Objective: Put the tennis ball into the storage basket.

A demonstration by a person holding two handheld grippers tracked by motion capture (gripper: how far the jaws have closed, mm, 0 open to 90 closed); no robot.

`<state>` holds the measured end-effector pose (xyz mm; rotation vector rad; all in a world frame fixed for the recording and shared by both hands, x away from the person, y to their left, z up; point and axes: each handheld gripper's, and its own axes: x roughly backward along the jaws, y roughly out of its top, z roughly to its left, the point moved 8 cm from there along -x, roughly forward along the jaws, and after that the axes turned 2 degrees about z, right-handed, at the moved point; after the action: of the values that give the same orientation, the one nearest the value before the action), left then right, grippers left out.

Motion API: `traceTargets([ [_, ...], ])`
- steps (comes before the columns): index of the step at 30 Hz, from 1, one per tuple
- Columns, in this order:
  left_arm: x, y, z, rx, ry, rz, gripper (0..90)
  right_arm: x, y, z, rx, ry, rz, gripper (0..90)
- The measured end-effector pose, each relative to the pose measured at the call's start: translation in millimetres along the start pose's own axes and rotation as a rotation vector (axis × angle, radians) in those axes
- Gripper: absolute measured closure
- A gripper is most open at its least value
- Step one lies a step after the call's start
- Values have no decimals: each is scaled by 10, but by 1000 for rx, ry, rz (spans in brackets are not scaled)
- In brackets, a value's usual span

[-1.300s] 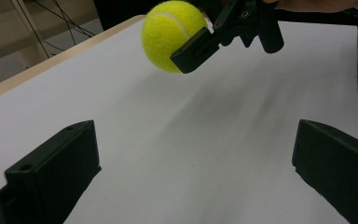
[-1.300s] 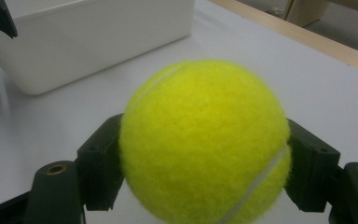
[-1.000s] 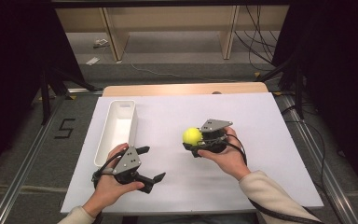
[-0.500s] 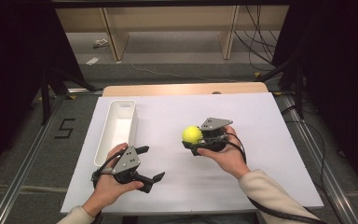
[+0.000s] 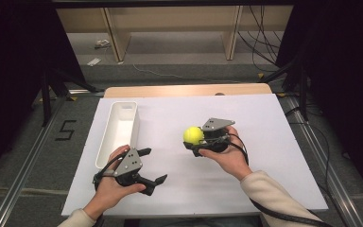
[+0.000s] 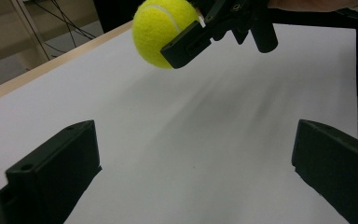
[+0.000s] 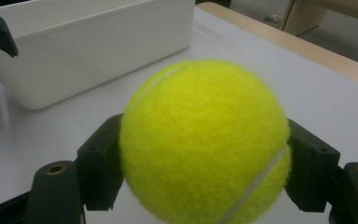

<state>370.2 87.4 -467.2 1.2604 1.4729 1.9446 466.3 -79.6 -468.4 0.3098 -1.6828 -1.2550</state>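
Observation:
A yellow tennis ball (image 5: 193, 134) is held above the white table top (image 5: 274, 142) between the jaws of my right gripper (image 5: 194, 142), which is shut on it. In the right gripper view the ball (image 7: 205, 140) sits large between both black jaws of that gripper (image 7: 206, 175). My left gripper (image 5: 153, 165) is near the front edge, open, with nothing between its fingers. From the left gripper view, its own jaws (image 6: 196, 172) stand wide apart over bare table. The ball (image 6: 158, 28) and the right gripper (image 6: 223, 23) hang ahead at the top.
A long white bin (image 5: 105, 142) lies on the left side of the table, just beyond the left hand. It also appears behind the ball in the right gripper view, as the white bin (image 7: 88, 51). A wooden strip (image 5: 184, 90) runs along the far edge.
The ball in my right gripper has crept very slightly to the left. The left gripper has held its place and stays open.

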Motion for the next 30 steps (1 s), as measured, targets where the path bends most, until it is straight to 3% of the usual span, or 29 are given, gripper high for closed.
traceTargets([
  [30,-1,1,-5,-2,0,0,3,-117,118,80,11,21,-14,268],
])
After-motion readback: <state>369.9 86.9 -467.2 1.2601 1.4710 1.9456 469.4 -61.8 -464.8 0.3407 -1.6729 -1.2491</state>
